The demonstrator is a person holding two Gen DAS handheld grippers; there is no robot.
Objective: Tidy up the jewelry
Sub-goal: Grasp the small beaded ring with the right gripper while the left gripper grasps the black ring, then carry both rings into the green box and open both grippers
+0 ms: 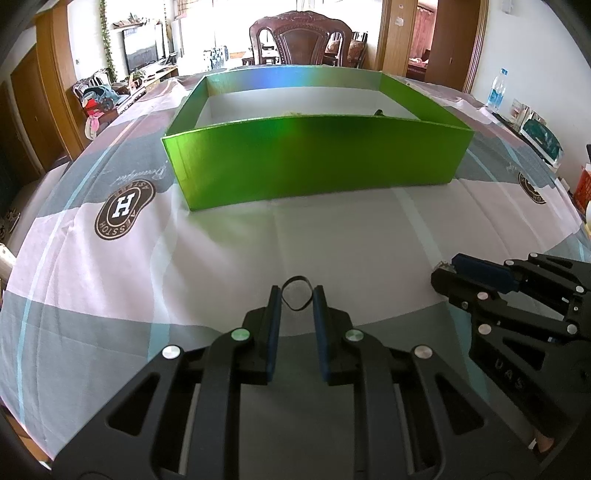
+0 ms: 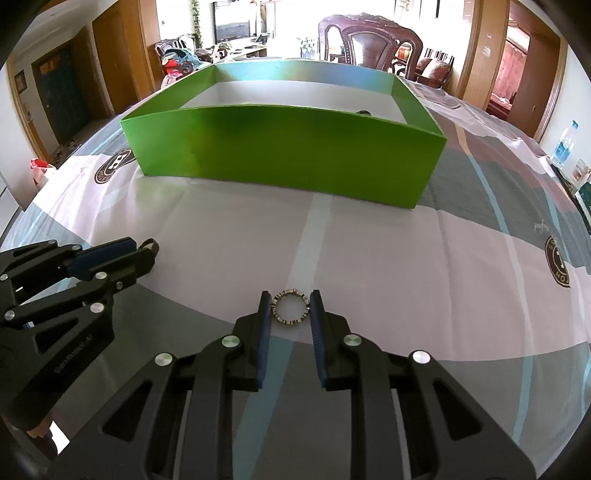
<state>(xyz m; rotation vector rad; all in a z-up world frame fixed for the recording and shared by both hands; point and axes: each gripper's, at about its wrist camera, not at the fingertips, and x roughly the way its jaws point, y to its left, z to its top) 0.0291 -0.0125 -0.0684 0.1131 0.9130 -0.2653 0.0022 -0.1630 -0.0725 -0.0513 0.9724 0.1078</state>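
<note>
Two rings are pinched: the left gripper (image 1: 296, 295) fingers clasp a black ring (image 1: 295, 293), the right gripper (image 2: 290, 307) fingers a silver ring (image 2: 290, 307), both short of the green box (image 2: 284, 155) ahead.

Daylit room, strong backlight, heavy fisheye warp in both views.
Windows (image 1: 229, 33) behind the chair blow out to white. Rainbow glare streaks the green box (image 1: 314, 155) wall. Tablecloth (image 1: 332, 229) evenly lit, with soft shadows. Corners vignette black; straight edges bow; far background slightly soft.
</note>
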